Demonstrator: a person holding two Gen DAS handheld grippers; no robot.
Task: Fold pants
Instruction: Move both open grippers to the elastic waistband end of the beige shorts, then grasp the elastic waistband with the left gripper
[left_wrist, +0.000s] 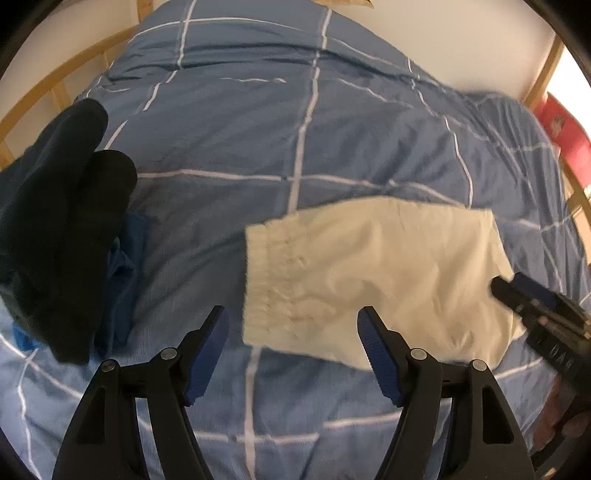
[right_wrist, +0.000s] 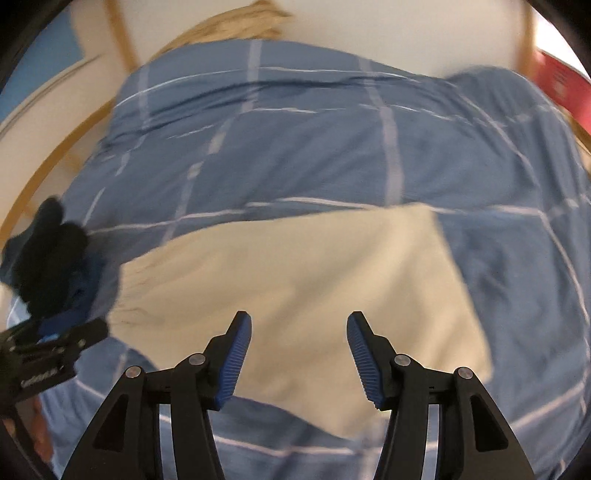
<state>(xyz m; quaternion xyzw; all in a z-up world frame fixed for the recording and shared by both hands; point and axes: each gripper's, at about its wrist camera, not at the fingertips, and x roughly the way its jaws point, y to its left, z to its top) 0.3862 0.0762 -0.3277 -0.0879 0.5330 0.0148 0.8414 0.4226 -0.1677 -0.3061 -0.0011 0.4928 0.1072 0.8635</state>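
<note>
A: Our left gripper has its jaws standing apart with nothing between them; it hangs above the bed's blue checked duvet, just at the ribbed waistband end of the cream pants.

B: And our right gripper is the same, jaws parted and empty, poised over the middle of the cream pants. From the left wrist view its tip sits at the far end of the garment, though whether it touches the cloth there we cannot tell.

A: So the pants lie flat on the duvet as one compact rectangle, waistband to the left. We read that as a fold already laid down, which would explain both grippers being empty over it.

B: Probably, though the right view is blurred, so we would not swear how many layers there are.

A: Further out, a dark garment lies bunched at the left, with something bright blue under it.

B: We see no basket, box or drawer, so nothing here sits inside anything; the clothes all rest on the bed itself.
</note>
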